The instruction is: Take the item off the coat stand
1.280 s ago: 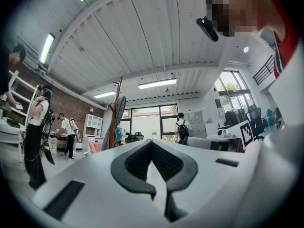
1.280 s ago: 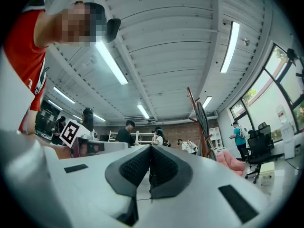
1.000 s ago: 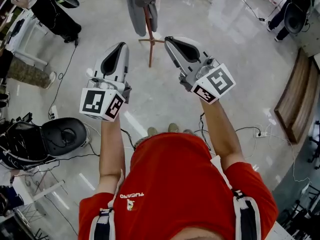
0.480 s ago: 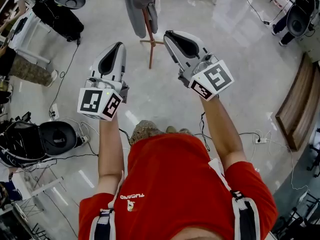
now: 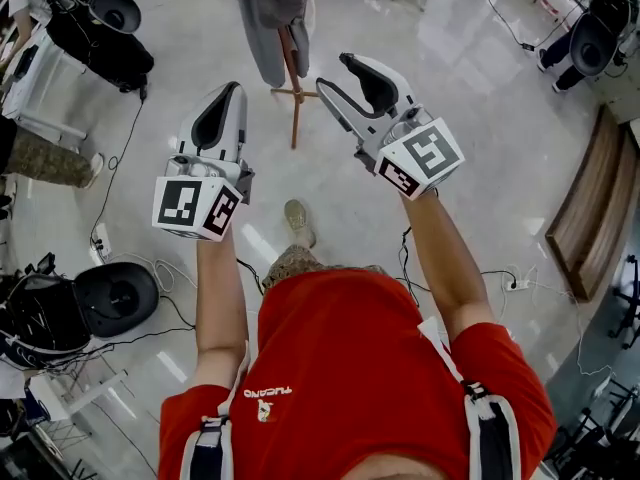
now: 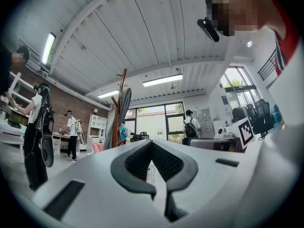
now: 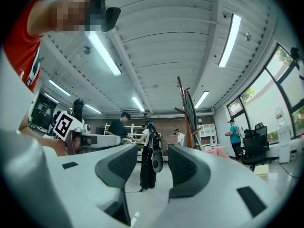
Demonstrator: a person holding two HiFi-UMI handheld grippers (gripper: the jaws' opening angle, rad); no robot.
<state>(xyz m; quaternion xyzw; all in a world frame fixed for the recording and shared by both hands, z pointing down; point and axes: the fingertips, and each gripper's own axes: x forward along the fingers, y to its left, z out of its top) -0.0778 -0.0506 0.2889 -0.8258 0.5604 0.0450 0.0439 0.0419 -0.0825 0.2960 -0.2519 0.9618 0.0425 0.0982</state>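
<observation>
L gripper (image 5: 228, 96) clenched, jaws together, nothing in it. R gripper (image 5: 335, 83) jaws opening, gap btwn them empty in my R gripper view. Grey garment (image 5: 265, 13) hangs on the wooden coat stand (image 5: 293, 88), which stands on the floor (image 5: 480, 118) ahead. Both grippers point twd it, neither touches it.

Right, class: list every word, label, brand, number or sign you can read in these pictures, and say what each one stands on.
"TUCANO": small white print on the red shirt, upside down in the head view, beside a small logo.
Left cube and right cube: black-and-white square patterns only, no letters or numbers.
Small notice on the far glass door, left gripper view: too small to read.
</observation>
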